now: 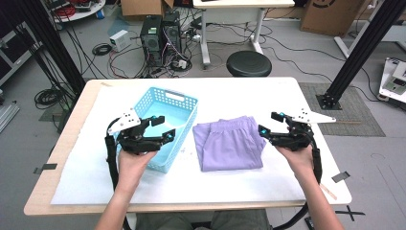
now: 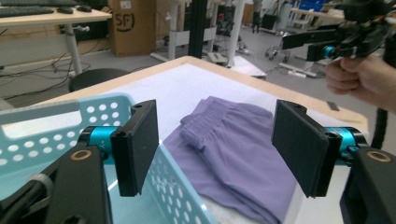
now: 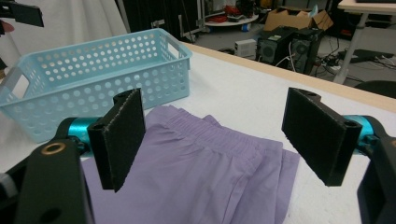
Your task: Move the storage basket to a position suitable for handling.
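High view first: you are sitting at the pale wooden worktop (image 1: 72, 143) under its white cloth cover, with the perforated light-blue plastic basket (image 1: 178, 103) lying left of centre and the folded lilac fabric shorts (image 1: 229, 143) lying flat just beside it, near the middle, their elastic waistband turned toward the far edge.

You are holding the left gripper (image 1: 163, 128) over the basket's near right corner, and its jaws are standing wide apart with nothing between them; in the left gripper view it (image 2: 215, 149) is looking across the basket rim (image 2: 56, 109) toward the shorts (image 2: 233, 154). You are holding the right gripper (image 1: 270, 123) at the right edge of the shorts, likewise released and empty, and in the right gripper view it (image 3: 224, 140) is hanging above the lilac fabric (image 3: 196, 172) without touching it.

By my reading, you are approaching for the pick-up: the garment is not yet grasped. The next move is calling for lowering both grippers onto opposite edges of the shorts, pinching every folded layer together, and lifting evenly so the fold is holding as you carry it to the basket.
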